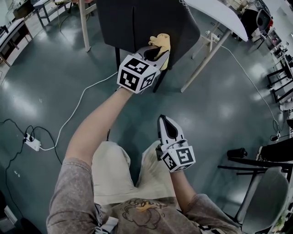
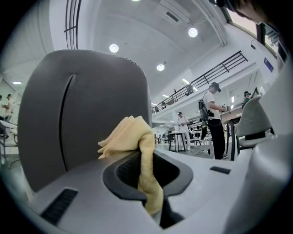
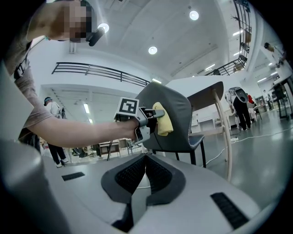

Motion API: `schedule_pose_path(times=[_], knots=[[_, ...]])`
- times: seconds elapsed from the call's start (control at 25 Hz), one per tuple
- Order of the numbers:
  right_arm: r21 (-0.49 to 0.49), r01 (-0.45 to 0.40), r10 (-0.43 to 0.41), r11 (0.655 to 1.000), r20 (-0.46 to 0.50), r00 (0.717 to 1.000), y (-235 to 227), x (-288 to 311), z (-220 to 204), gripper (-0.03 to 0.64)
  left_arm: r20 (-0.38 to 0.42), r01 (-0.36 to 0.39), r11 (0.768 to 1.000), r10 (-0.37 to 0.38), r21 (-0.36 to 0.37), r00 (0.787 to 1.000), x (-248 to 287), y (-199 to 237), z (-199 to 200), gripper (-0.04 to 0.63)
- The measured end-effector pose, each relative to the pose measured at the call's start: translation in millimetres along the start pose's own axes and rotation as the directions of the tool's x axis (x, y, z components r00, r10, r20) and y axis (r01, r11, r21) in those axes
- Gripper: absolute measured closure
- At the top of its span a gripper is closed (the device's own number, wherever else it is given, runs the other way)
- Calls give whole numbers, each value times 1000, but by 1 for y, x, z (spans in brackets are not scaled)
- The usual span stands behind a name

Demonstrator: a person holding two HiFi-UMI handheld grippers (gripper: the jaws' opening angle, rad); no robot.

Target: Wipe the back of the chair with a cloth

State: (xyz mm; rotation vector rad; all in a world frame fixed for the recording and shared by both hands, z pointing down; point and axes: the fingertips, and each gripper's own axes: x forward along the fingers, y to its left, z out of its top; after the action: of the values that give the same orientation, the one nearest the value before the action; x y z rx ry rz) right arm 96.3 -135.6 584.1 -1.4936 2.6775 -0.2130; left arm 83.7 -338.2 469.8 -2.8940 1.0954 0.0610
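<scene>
Far to the left of the left tongs [image 1: 158, 51], a white power strip [image 1: 33, 144] lies on the grey floor [image 1: 55, 68]. A white cable [image 1: 78, 107] runs from it toward the chair.

The left tongs are held out on a stretched arm, their marker cube [image 1: 136, 73] facing the camera. In the left gripper view the left tongs [image 2: 143, 160] are clamped on a yellow cloth [image 2: 132, 137]. A strip of it hangs down between the jaws, and the bunched part stands out past their tips. That bunch [image 1: 161, 42] lies against the dark grey chair back [image 1: 137, 20], which rises straight ahead of the tongs and fills the left half of their view [image 2: 82, 105]. From the right gripper view, the cloth [image 3: 163, 119] sits on the rear face of the chair back [image 3: 181, 114], just beyond the tips of the left tongs [image 3: 154, 115].

The right tongs [image 1: 165, 124] hang low and nearer the body, to the right of and behind the left pair, and well apart from the chair. Their jaws [image 3: 145, 170] are pressed together with nothing between them, and they point toward the chair.

Right of both tongs and beyond the chair stands a white table [image 1: 219, 13] on slanted legs.
</scene>
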Motion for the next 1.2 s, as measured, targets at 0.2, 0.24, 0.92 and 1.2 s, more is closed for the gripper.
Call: schedule_pose_path(times=[0.2, 0.24, 0.92, 1.2], knots=[[-6, -14, 14, 1000, -2, 1000, 2, 2, -2, 592, -7, -94, 996, 94, -10, 996, -30, 49, -8, 543], [-7, -13, 13, 1000, -2, 1000, 1, 3, -2, 592, -8, -118, 993, 118, -16, 993, -38, 62, -11, 543], [0, 11, -11, 1000, -26, 1000, -1, 31, -15, 592, -167, -476, 877, 461, -62, 871, -135, 260, -107, 543], [-5, 38, -38, 999, -41, 998, -6, 43, -22, 592, -244, -470, 882, 446, -48, 861, -116, 293, -145, 543]])
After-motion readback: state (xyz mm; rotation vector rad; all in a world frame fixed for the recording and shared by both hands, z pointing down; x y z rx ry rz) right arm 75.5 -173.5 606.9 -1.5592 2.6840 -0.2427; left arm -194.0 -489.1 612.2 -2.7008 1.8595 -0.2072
